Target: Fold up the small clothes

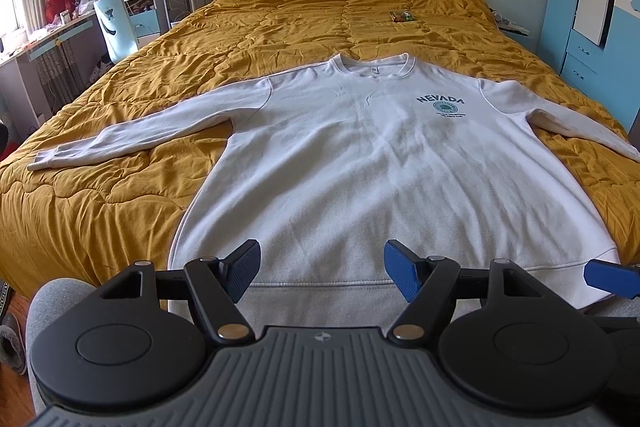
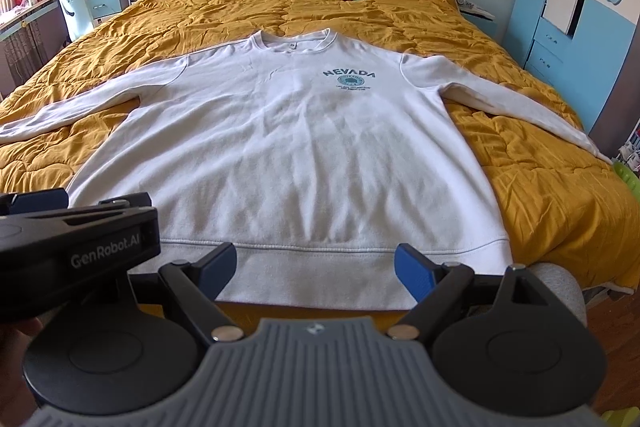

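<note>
From the left wrist, the left gripper (image 1: 322, 277) hung wide and empty over the hem of the white sweatshirt (image 1: 360, 167), spread flat on the bed (image 1: 100, 219). From the right wrist, the right gripper (image 2: 314, 273) gaped likewise; pinching only 1 layer, or quilt with it, risked a crooked fold.

"NEVADA" arched in dark teal capitals on the chest of the white sweatshirt (image 1: 360, 163), toward two o'clock from its middle; round emblem and small lines beneath, too fine to read. "GenRobot.AI" in grey letters on the side of the black left gripper (image 2: 76, 247), at nine o'clock in the right wrist view. Neck tag unreadable.
</note>
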The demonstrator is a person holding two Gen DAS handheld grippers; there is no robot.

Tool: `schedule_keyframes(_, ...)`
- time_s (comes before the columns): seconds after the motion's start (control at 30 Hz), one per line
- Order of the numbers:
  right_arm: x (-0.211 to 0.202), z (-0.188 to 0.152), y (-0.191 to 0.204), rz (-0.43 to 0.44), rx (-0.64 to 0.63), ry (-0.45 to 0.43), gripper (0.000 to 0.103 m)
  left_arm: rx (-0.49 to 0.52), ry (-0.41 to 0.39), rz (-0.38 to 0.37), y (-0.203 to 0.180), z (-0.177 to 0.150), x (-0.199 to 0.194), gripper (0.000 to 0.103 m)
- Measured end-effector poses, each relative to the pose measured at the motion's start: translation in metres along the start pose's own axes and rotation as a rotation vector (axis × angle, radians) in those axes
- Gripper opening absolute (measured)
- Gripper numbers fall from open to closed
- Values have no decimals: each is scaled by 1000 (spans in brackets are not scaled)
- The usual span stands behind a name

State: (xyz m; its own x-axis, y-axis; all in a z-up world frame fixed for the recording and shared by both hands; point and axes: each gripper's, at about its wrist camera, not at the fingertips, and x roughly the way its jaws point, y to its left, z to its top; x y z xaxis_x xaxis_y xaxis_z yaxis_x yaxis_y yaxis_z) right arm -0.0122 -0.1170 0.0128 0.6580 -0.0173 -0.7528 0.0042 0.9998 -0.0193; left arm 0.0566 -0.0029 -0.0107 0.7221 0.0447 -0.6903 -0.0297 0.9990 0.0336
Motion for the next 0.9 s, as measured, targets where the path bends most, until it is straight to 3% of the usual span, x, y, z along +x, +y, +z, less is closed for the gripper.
schedule_keyframes(0.3, 11, 10, 10, 45, 6, 13, 82, -24, -17, -24, 13, 7, 7, 83)
schedule_keyframes(0.6, 26, 32, 19, 29, -15, 9, 82, -46, 24, -40, 22, 25, 29, 83)
schedule_keyframes(0.9, 61, 67, 45, 110, -26, 50, 80, -75, 45, -14, 53, 51, 54, 79)
